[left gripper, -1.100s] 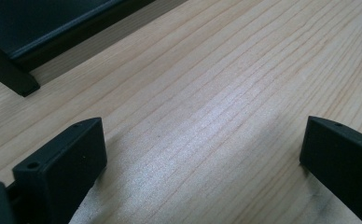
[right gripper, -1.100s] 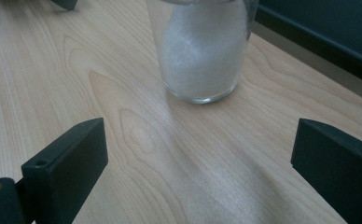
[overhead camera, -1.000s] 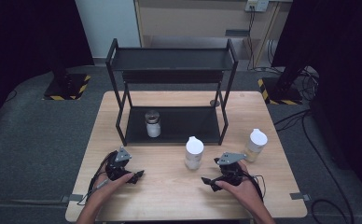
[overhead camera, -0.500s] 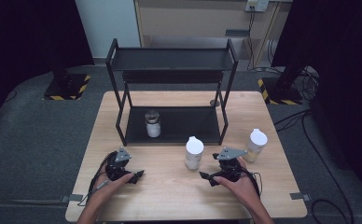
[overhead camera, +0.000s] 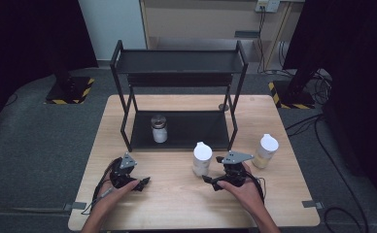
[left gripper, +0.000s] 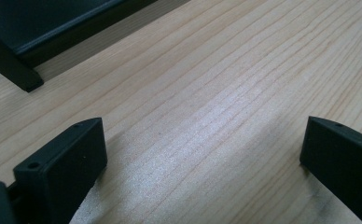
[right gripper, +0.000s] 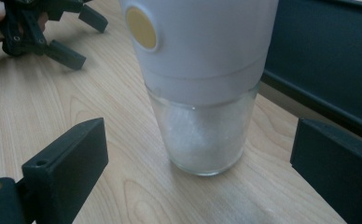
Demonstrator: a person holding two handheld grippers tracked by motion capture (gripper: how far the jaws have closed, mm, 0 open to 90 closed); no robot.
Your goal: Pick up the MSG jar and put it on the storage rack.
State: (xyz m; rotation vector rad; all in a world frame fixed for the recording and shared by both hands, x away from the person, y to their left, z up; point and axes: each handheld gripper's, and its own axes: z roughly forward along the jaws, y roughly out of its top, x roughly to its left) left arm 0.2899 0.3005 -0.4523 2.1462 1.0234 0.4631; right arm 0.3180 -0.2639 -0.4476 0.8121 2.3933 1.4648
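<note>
White-capped jar [right gripper: 202, 88] stands on the bench [overhead camera: 177, 194] just in front of the shelf [overhead camera: 179, 68]. Since a second ago the right gripper [overhead camera: 211, 180] has edged closer to it, lining up a grasp. Its jaws are wide, flanking the jar without touching. The left gripper [overhead camera: 145, 181] rests on the bench, wide and empty, unmoved.

No legible text, brand, number or label appears anywhere. The nearest shaker jar [right gripper: 202, 88] bears a plain yellow round sticker [right gripper: 141, 27] on its white cap, without lettering. Two floor bases behind the tabletop carry yellow-and-black hazard stripes [overhead camera: 72, 101], a warning marking without words.
</note>
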